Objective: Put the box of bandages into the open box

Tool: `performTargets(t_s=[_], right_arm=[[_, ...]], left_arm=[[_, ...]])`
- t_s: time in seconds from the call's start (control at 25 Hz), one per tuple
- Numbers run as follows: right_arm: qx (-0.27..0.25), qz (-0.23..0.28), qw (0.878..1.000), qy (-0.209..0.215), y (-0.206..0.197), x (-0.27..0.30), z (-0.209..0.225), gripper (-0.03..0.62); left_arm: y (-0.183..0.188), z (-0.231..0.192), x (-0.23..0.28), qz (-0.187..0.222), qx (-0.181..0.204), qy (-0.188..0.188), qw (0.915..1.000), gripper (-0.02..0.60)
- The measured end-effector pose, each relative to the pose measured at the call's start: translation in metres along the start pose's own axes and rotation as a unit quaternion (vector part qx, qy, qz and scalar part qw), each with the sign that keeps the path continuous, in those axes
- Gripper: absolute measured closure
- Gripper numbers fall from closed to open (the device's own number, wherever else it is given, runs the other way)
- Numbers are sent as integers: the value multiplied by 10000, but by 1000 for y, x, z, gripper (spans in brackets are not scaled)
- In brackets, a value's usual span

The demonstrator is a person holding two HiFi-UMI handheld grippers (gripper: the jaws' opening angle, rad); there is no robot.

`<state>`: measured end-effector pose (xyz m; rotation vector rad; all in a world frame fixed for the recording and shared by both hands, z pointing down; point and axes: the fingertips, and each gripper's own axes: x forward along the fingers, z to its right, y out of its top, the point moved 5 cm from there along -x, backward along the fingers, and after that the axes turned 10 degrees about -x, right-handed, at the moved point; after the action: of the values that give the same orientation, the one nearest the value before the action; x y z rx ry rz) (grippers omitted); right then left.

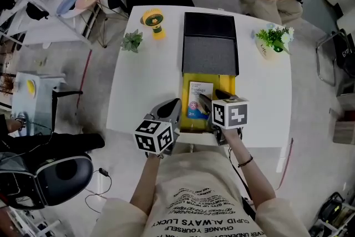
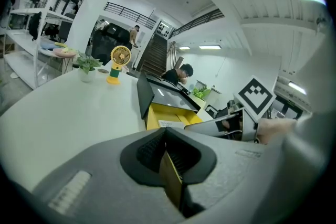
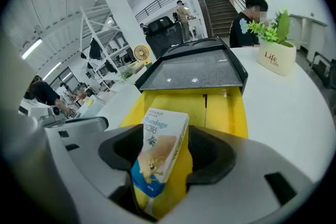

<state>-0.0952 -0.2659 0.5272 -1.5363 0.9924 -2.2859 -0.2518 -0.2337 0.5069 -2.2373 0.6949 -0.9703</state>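
The right gripper's (image 3: 165, 150) jaws are standing wide around the box of bandages (image 1: 198, 99), which is leaning inside the yellow open box (image 3: 231, 113), apparently unpinched so it can settle. The left gripper (image 2: 167, 157) is hovering closed, unneeded.

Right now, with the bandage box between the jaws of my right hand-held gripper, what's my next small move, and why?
Probably draw the right hand-held gripper straight back: its jaws stand apart, and the bandage box leans tilted between them, already inside the yellow open box.
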Motion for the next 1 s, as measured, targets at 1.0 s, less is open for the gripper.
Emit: performTargets(t_s=[1.0], right_arm=[[-1311,3033,9392,933,70,-120,-5,589]], left_arm=[[67,71,-42,1784,1236,249,9758,559]])
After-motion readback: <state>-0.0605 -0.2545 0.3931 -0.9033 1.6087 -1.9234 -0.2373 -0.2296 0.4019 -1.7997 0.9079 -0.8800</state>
